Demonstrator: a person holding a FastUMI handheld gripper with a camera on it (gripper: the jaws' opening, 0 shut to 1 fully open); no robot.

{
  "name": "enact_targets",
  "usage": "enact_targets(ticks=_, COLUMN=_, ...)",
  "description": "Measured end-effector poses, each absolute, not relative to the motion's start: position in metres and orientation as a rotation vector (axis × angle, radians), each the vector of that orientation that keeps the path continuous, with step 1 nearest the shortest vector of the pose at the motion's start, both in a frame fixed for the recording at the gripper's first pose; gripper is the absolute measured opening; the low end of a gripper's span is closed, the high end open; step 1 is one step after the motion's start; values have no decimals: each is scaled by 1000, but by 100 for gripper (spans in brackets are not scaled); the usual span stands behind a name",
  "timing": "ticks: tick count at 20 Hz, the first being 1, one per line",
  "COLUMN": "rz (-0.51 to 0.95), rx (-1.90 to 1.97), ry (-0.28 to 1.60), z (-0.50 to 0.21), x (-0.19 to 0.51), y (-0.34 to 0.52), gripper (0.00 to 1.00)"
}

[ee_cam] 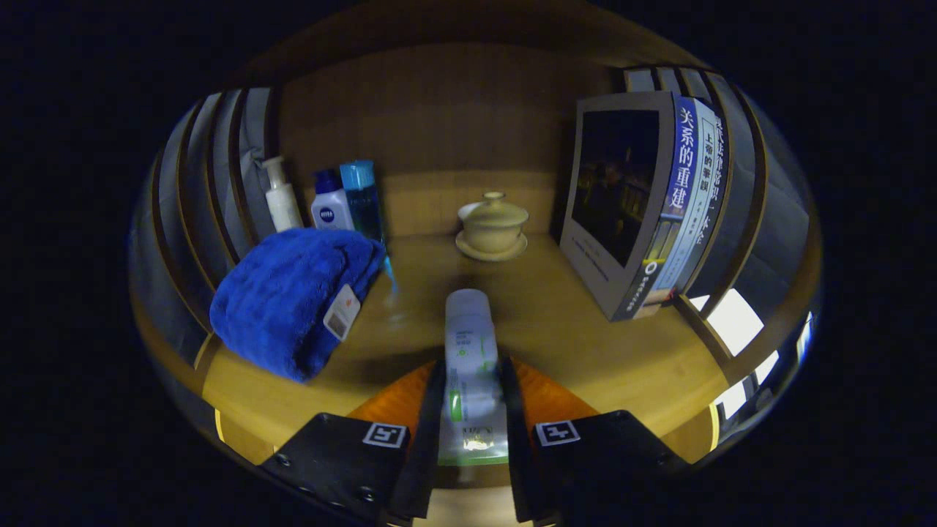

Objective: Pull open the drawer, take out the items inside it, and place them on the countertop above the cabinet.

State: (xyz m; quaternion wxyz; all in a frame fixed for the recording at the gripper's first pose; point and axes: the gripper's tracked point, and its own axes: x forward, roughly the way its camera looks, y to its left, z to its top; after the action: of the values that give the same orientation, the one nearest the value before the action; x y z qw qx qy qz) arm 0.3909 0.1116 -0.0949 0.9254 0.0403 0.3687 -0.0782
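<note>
While the tongs [472, 410] are closed to a narrow gap, both fingers press the flanks of a white tube [468, 351] with green print, which runs lengthwise between them and projects ahead of the fingertips. This lengthwise grip keeps the tube in line with the fingers, so it can be laid down flat rather than dropped on end.

Tube and tongs sit above the wooden desk [571, 322], the countertop named in the task, over bare wood. Whether the tube touches the surface cannot be told. Judged from this, an item from the drawer is being delivered and release is not yet made.

Taking the tube as landmark:
- Directly beyond it stands a lidded cup on a saucer [492, 227].
- To its left lies a folded blue towel [293, 296], with three toiletry bottles [329, 197] behind that.
- To its right stand upright books [644, 205].

The bare area around the tube is presumably chosen to avoid knocking these objects.
</note>
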Motion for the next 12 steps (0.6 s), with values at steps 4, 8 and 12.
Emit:
enact_targets(ticks=4, rz=-138, rx=69, ry=734, z=-97, x=392, y=107, gripper=52)
enact_targets(ticks=8, rz=-135, rx=22, ry=744, z=-105, x=388, y=105, gripper=61)
enact_targets(ticks=12, rz=-144, rx=23, ry=701, z=-100, x=385, y=108, gripper=80)
